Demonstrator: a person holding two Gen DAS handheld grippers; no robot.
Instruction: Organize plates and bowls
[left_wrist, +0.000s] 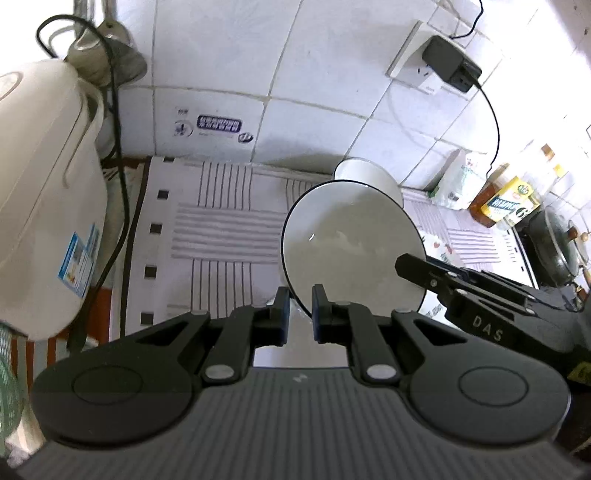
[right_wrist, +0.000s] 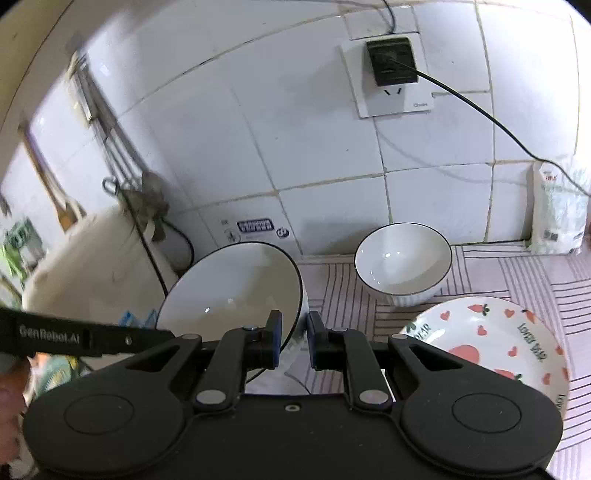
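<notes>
Two black-rimmed white bowls and one strawberry plate: both the left gripper and the right gripper clamp the raised bowl's rim above the striped counter mat; the second bowl sits by the mat's wall edge.

Pot cut off by the right edge, rice cooker by the left. Wall sticker txt too blurry to read.

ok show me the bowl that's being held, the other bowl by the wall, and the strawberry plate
held bowl (right_wrist: 229, 291), right wrist view, on its inner wall
bowl by the wall (right_wrist: 402, 258), right wrist view, on its inside
strawberry plate (right_wrist: 491, 343), right wrist view, on its patterned face
</notes>
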